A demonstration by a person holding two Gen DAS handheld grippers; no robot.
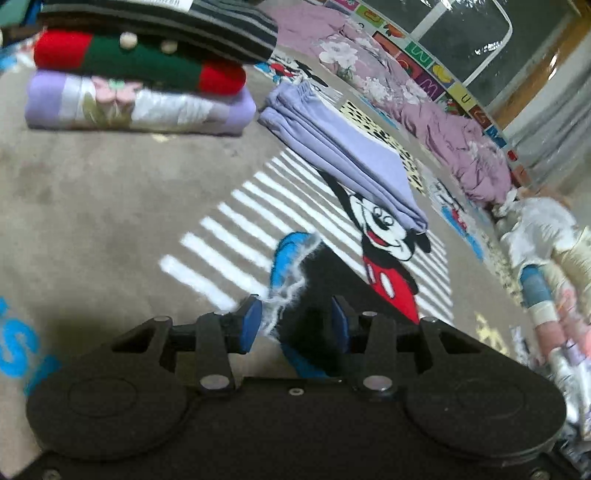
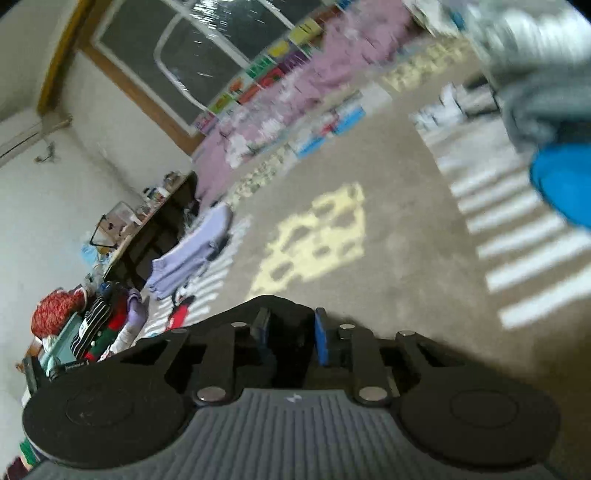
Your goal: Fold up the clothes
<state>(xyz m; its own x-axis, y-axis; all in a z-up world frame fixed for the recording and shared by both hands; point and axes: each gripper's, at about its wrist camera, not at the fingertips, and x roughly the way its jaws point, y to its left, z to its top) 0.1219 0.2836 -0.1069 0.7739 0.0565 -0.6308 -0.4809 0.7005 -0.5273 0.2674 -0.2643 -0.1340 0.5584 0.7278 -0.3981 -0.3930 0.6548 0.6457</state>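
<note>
My left gripper is open over a black garment with a frayed white edge that lies on the Mickey Mouse rug; the cloth sits between the blue pads, not clamped. A folded lilac garment lies beyond it. A stack of folded clothes stands at the far left. My right gripper is open with black cloth between its fingers, low over the rug. The lilac garment and the stack also show far left in the blurred right wrist view.
A pink floral quilt runs along the alphabet mat border by the glass door. A heap of unfolded clothes lies at the right. A low dark table with clutter stands by the wall.
</note>
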